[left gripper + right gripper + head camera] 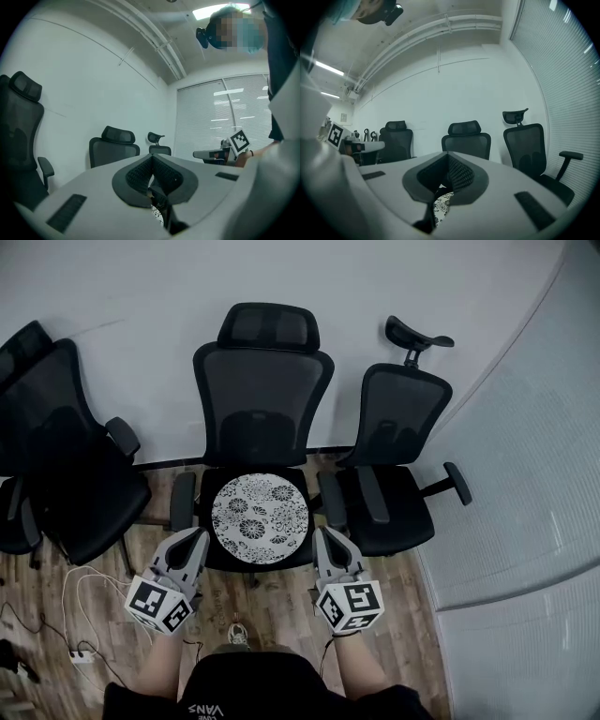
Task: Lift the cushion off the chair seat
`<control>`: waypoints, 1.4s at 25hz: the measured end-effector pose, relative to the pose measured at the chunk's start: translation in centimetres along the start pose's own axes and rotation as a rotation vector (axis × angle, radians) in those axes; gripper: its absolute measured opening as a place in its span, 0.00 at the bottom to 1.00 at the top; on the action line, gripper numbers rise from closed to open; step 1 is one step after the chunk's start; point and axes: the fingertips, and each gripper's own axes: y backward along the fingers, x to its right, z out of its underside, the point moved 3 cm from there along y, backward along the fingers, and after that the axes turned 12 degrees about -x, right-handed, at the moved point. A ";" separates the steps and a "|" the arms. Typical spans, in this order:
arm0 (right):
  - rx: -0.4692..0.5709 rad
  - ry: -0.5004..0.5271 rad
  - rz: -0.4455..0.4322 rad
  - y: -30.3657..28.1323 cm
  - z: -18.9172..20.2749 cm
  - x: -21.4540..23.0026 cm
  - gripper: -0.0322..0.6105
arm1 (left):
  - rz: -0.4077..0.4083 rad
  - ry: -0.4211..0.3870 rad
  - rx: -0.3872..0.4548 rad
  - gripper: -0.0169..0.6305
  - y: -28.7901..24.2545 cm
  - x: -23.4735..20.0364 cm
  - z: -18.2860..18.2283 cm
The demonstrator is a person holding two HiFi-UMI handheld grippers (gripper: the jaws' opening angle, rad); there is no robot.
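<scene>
A round patterned cushion point(260, 518) lies on the middle chair point(262, 409), flanked by the left gripper point(192, 545) and right gripper point(330, 542).

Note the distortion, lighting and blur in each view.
Head view: evenly lit and sharp, the patterned cushion crisp. Left gripper view: heavy fisheye, black corners, ceiling light blown out at top. Right gripper view: same fisheye, dimmer, bluish cast, near foreground soft.
</scene>
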 end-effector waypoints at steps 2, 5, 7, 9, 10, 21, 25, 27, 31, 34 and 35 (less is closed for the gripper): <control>0.002 0.003 0.007 -0.4 -0.3 -0.1 0.08 | 0.004 0.005 0.002 0.04 -0.4 -0.7 -0.2; 0.003 0.003 0.017 -1.2 -0.7 0.3 0.08 | 0.008 0.014 0.003 0.04 -1.4 -1.5 -0.4; 0.000 0.000 0.023 -1.7 -0.8 0.8 0.07 | 0.012 0.017 -0.002 0.04 -2.1 -1.7 -0.4; -0.004 -0.003 0.027 -2.4 -1.0 1.3 0.08 | 0.016 0.015 -0.011 0.04 -2.8 -1.9 -0.3; -0.005 -0.004 0.027 -2.8 -1.0 1.6 0.08 | 0.017 0.015 -0.016 0.04 -3.2 -2.0 -0.2; -0.033 0.015 -0.030 -7.3 -1.6 5.3 0.08 | -0.031 0.027 -0.024 0.04 -8.4 -2.9 -0.9; -0.039 0.025 -0.051 -9.0 -2.3 7.2 0.08 | -0.053 0.035 -0.025 0.04 -10.4 -3.2 -1.2; -0.039 0.028 -0.062 -9.7 -2.6 8.0 0.08 | -0.066 0.038 -0.026 0.04 -11.3 -3.3 -1.3; -0.043 0.019 -0.084 -11.0 -2.6 9.4 0.08 | -0.089 0.039 -0.026 0.04 -12.7 -3.5 -1.5; -0.053 0.016 -0.100 -11.7 -2.3 10.3 0.08 | -0.106 0.040 -0.026 0.04 -13.6 -3.5 -1.3; -0.055 0.015 -0.103 -11.9 -2.2 10.6 0.08 | -0.110 0.042 -0.026 0.04 -14.0 -3.6 -1.2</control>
